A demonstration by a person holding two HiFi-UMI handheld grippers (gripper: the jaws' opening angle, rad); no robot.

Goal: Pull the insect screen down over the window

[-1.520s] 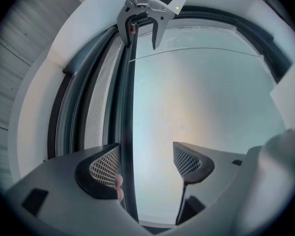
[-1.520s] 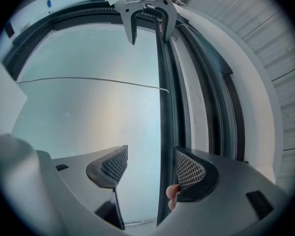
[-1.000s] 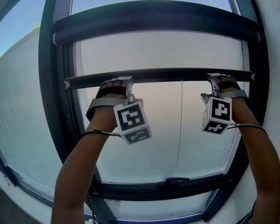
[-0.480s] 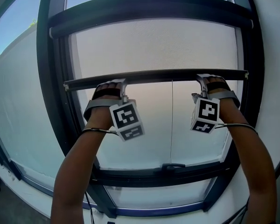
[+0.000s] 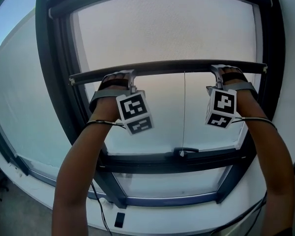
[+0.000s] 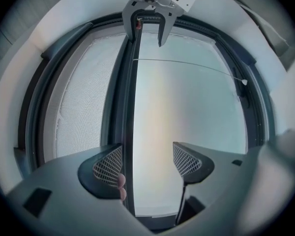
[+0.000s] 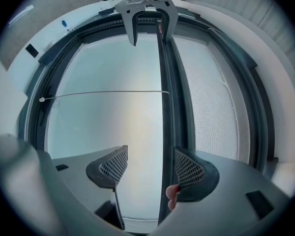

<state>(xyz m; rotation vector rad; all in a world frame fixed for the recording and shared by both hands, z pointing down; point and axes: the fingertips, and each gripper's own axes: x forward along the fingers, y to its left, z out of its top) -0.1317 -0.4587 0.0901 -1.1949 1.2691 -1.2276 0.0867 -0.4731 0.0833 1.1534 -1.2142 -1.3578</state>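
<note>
Just left gripper, right gripper, both astride one screen bar.

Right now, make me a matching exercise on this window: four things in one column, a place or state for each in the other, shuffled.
Things:
1. insect screen mesh
2. pull bar
3. cord
4. left gripper

Place or state:
A. thin, hangs down from the bar
B. jaws apart, the bar against one of them
C. pale, fills the pane above the bar
D. dark, spans the window from side to side

Pairs: 1-C, 2-D, 3-A, 4-B
</note>
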